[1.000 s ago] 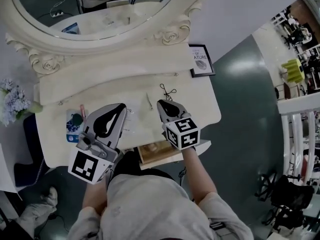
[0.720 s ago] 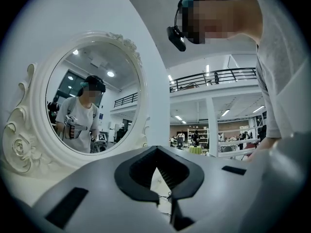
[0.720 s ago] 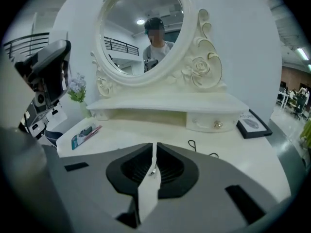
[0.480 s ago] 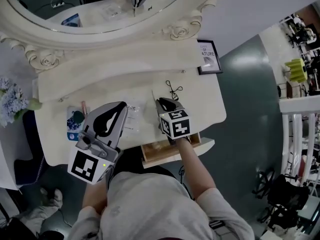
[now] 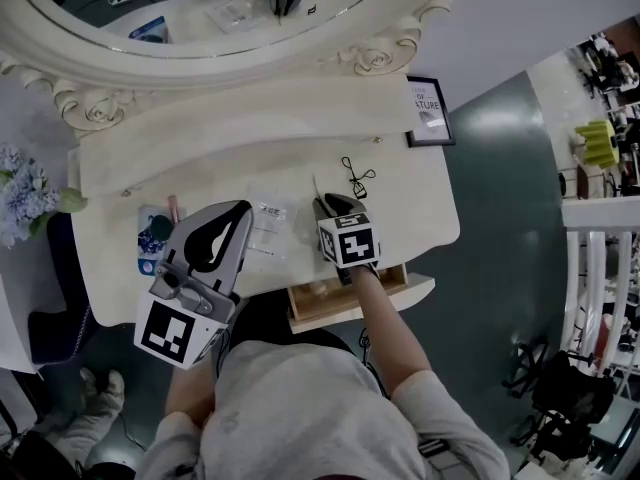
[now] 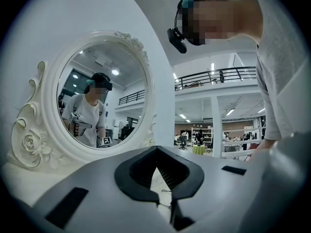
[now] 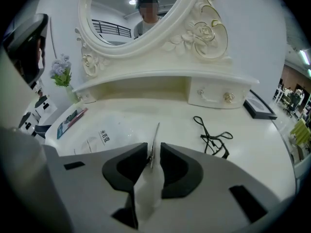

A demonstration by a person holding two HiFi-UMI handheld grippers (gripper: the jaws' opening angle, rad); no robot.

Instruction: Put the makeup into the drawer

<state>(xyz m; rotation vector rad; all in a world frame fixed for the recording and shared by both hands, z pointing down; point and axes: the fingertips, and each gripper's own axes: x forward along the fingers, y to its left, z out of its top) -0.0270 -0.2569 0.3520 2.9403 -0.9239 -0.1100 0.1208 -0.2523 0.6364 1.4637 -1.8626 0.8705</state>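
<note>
From the head view, the right claw (image 5: 321, 204) is down on the worktop (image 5: 400, 213), midway along it and near the front edge. It covers the near end of a slim metal makeup tool (image 5: 317, 186). The open drawer (image 5: 345, 298) sits right below that edge, but the person's arm hides most of its inside. The left claw (image 5: 245, 210) hangs over the left half, above a clear packet (image 5: 268, 230).

Left gripper view: that claw is clenched tip to tip on nothing, aimed at the mirror (image 6: 97, 106).

Right gripper view, and here's the action: the jaws are pinched in close on the tool's near end, grasping it. Its far tip points toward the back edge.

I'd guess the tool is light, stiff and slippery, lying nearly flat. The sure hold is across its thin sides, close to the end. Whether it's tweezers or a file, I can't tell.
</note>
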